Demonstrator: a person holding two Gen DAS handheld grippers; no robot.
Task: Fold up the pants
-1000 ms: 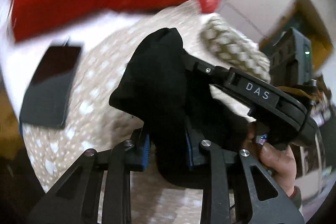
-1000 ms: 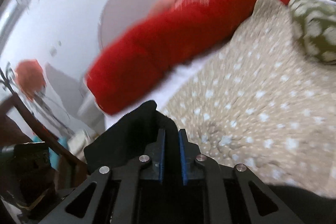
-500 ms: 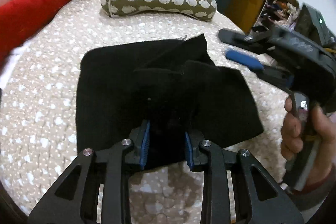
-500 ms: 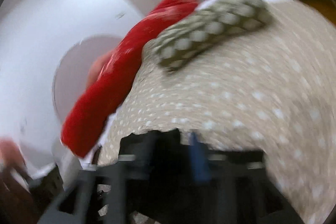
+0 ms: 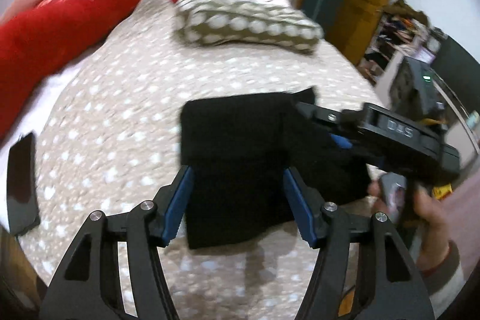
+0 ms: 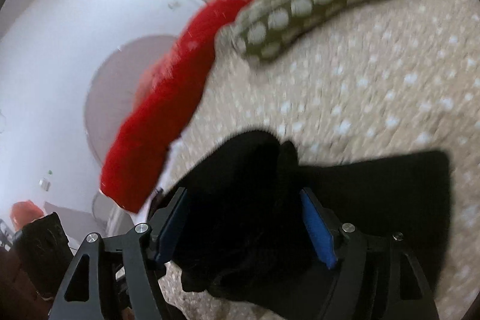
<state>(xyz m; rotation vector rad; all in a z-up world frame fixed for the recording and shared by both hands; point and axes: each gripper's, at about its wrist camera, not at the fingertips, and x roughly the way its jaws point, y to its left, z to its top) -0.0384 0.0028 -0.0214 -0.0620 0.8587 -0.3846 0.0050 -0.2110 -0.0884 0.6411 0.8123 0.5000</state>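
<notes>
Left wrist view: black folded fabric pants (image 5: 240,158) lying as a compact, roughly square bundle on beige white-dotted quilted bedspread (image 5: 120,98), just ahead of left gripper (image 5: 238,200). Blue-padded fingers (image 5: 177,200) spread wide apart, straddling the near edge of the bundle, clamped on nothing. At the bundle's right side, right gripper (image 5: 327,128) reaching in over the cloth, held by a bare hand (image 5: 426,218). Right wrist view: right gripper (image 6: 246,224) also with blue pads well apart, black cloth bunched loosely between them, not pinched; whether pads touch the cloth, impossible to tell through the blur.

Likely stage: fold laid down, both grippers released, perhaps only smoothing left.

Risks from here, as judgement only:
- Raised ridge of cloth in the right wrist view, prone to snagging on an open finger during withdrawal; top layer dragged, fold undone.
- Near edge lying between left fingers; a forward nudge likely to rumple or slide the bundle on the soft quilt.
- Uneven far right corner poking out; springing open possible if not pressed flat.
- Both grippers close over one small bundle; collision between them possible.
- Olive white-spotted long pillow (image 5: 249,23), red plush bolster (image 5: 75,20) and dark flat tablet-like slab (image 5: 21,182) well apart from the bundle; little hazard there.
</notes>
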